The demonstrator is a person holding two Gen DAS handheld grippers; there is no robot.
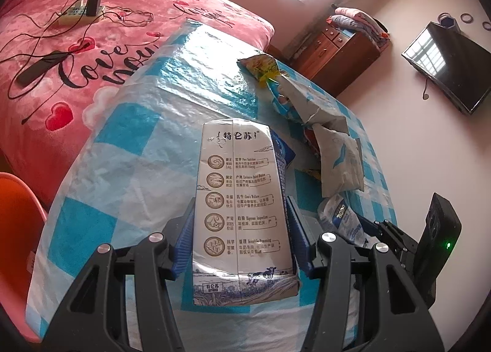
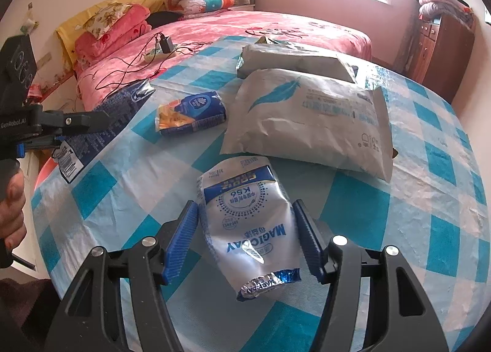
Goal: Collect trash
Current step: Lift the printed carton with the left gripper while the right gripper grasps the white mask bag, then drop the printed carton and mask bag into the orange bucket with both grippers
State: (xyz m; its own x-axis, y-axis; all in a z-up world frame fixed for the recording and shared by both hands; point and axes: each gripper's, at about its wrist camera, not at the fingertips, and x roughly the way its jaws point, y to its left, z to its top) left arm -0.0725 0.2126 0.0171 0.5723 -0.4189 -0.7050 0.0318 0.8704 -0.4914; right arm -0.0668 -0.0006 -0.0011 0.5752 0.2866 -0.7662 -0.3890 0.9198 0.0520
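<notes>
table [image 2: 399, 229]: open checkered cloth at 3 to 5 o'clock of the right gripper [image 2: 245, 238] and at 9 o'clock, toward the left gripper [image 2: 61, 137]. at 12 o'clock, two grey mailer bags [image 2: 310, 125] block the far side; a blue snack packet [image 2: 191, 114] lies at 11 o'clock. in the left wrist view, bare cloth from 9 to 12 o'clock; wrappers [image 1: 294, 91] crowd 1 o'clock.

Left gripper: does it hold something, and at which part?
Yes. The left gripper holds the milk carton, its fingers pressing on the two narrow sides near the bottom end.
</notes>
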